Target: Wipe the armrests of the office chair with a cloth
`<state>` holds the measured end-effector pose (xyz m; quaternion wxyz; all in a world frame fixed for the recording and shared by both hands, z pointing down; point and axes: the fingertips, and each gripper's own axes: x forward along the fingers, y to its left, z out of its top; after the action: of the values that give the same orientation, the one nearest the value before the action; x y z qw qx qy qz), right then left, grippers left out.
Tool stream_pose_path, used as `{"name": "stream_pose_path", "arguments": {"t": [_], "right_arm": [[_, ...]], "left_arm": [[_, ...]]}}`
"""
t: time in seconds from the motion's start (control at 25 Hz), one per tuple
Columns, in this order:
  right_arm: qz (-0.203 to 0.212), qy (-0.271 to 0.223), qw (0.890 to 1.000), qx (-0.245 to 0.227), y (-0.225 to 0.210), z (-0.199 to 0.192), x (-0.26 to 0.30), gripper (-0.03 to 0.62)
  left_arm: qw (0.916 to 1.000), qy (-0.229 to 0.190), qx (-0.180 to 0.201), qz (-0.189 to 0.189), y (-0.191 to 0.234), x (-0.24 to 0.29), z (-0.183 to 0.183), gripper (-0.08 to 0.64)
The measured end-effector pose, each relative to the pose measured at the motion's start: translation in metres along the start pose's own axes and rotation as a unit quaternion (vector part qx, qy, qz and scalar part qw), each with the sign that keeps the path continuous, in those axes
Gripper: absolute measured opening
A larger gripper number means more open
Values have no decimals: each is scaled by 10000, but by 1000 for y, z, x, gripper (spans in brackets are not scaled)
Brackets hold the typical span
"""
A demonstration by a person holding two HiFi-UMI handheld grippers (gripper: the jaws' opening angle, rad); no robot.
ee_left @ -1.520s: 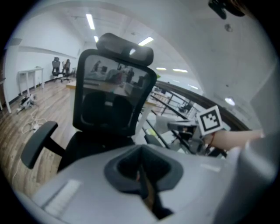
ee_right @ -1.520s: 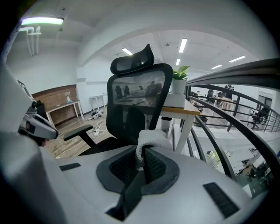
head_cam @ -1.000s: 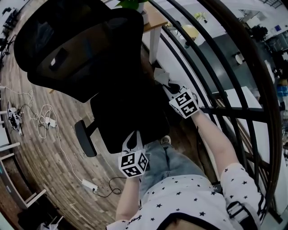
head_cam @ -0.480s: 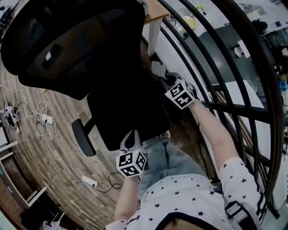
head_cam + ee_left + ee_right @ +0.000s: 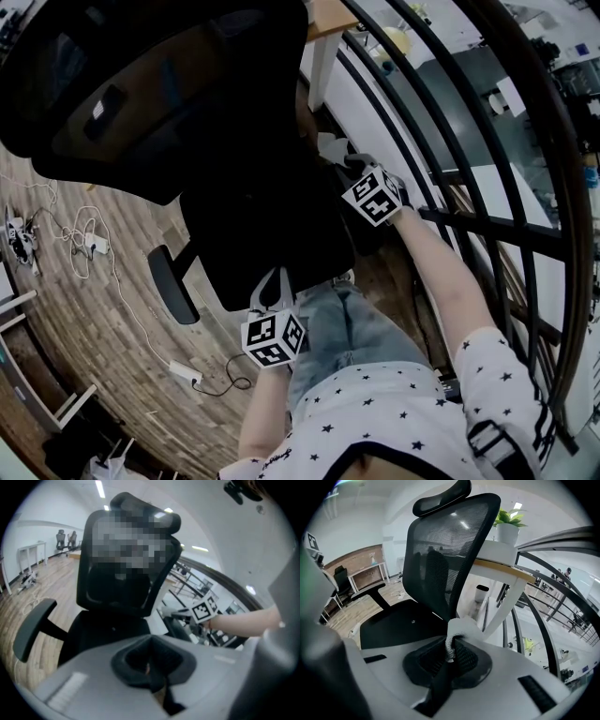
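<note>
The black office chair (image 5: 253,216) stands in front of me, its mesh back (image 5: 450,550) upright. My right gripper (image 5: 349,169) is at the chair's right side, shut on a white cloth (image 5: 461,631) that bunches out beyond the jaws. In the head view the cloth (image 5: 330,148) lies over the spot where the right armrest is, and the armrest itself is hidden. The left armrest (image 5: 173,283) juts out bare on the other side. My left gripper (image 5: 272,289) hovers by the seat's front edge, shut with nothing in it.
A black curved railing (image 5: 487,225) runs close along the right of the chair. A white table with a potted plant (image 5: 508,527) stands just behind the backrest. Cables and a power strip (image 5: 183,373) lie on the wooden floor to the left.
My right gripper with the cloth has shifted slightly forward along the chair's right side. The left gripper has hardly moved.
</note>
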<state>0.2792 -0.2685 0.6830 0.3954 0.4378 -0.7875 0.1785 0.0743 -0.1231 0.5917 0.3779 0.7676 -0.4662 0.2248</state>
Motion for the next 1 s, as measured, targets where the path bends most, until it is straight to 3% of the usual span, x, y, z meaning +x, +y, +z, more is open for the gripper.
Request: {"name": "stream_pose_path", "arguments": {"t": [1.0], "right_arm": [[86, 287, 9994, 143, 11, -17, 3, 31]], "left_arm": [[10000, -66, -28, -7, -11, -7, -2, 6]]}}
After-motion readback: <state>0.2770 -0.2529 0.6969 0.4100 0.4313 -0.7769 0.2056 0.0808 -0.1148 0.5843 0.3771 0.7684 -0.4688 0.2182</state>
